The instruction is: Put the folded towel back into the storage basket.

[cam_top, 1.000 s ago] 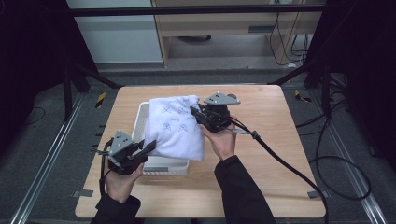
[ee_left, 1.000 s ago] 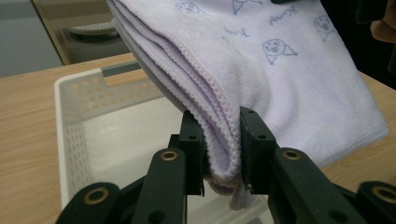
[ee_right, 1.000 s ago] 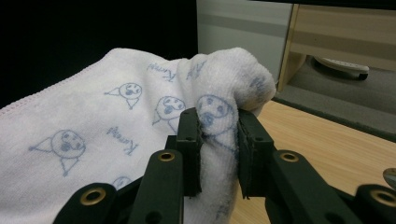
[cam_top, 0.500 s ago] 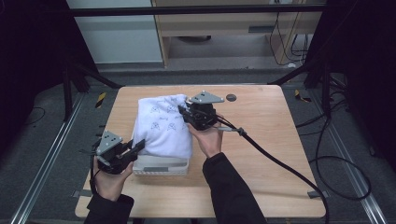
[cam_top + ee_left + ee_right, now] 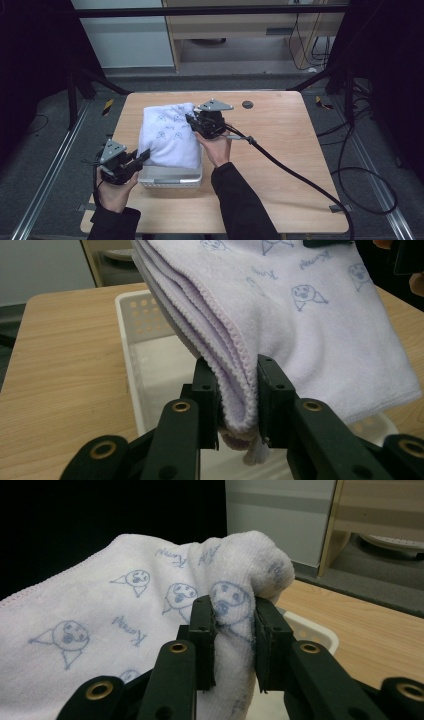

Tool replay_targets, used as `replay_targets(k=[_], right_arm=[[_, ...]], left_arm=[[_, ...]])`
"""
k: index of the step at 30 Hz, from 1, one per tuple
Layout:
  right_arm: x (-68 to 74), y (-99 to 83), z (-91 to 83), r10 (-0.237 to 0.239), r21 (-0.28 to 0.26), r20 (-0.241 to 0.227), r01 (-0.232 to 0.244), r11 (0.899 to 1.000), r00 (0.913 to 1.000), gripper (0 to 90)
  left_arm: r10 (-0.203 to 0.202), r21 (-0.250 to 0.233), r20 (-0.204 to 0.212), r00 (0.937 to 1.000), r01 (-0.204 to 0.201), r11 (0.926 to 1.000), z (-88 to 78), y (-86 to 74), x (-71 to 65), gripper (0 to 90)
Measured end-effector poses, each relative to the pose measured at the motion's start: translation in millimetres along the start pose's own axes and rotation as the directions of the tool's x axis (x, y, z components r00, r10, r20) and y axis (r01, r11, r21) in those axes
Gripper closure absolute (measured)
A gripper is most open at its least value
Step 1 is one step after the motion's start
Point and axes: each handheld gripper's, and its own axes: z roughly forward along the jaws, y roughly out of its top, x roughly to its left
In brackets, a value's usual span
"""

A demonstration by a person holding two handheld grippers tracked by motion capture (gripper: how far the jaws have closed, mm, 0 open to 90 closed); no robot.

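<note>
Item: folded towel point(image 5: 170, 136), white to pale lilac, soft nap, printed with small blue line-drawn faces and short script words. Several layers were visible at its edge point(image 5: 220, 340), each finished with a scalloped stitched hem. It was held above the white plastic basket point(image 5: 172, 179), draped over most of the basket's opening and sagging slightly between two grip points.

Left gripper point(image 5: 235, 405): at the towel's near-left corner, jaws closed narrowly on the stacked hems, with a small bunch of cloth hanging below the jaws.

Right gripper point(image 5: 234, 645): at the towel's far-right corner, jaws closed on a rounded bunch of fabric that bulged above them; a printed face sat right at the pinch.

Basket: rectangular, perforated along its inner wall point(image 5: 140, 315), directly beneath the towel, its near wall showing below the towel's lower edge.

Wooden table point(image 5: 290, 150): light-coloured, carrying the basket under the towel. A small dark round disc point(image 5: 247, 104) lay on it beyond the towel's right side, well apart from it.
</note>
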Motion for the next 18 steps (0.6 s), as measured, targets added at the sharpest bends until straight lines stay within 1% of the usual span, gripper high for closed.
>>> replay_targets(k=[7, 9, 14, 18], right_arm=[[-1.5, -7.7, 11.8, 0.012, 0.019, 0.001, -0.012, 1.0, 0.9999, 73.6], [-2.2, -9.6, 15.2, 0.007, 0.026, 0.003, -0.007, 1.0, 1.0, 73.6], [1.1, -14.6, 25.3, -0.028, 0.043, 0.017, 0.027, 0.999, 0.9995, 73.5], [1.1, -18.1, 30.4, -0.026, 0.057, 0.016, 0.025, 0.998, 0.9995, 73.5]], left_arm=[[-0.004, 0.027, -0.017, 0.9999, 0.004, 0.9996, 9.8, -6.2, 5.4, 72.4], [-0.004, 0.035, -0.022, 0.9998, 0.005, 0.9994, 12.0, -7.5, 6.6, 72.4], [-0.007, 0.055, -0.033, 0.9994, 0.009, 0.9984, 17.3, -11.9, 11.6, 72.4], [-0.012, 0.064, -0.034, 0.9994, 0.014, 0.9979, 20.3, -14.1, 13.7, 72.3]])
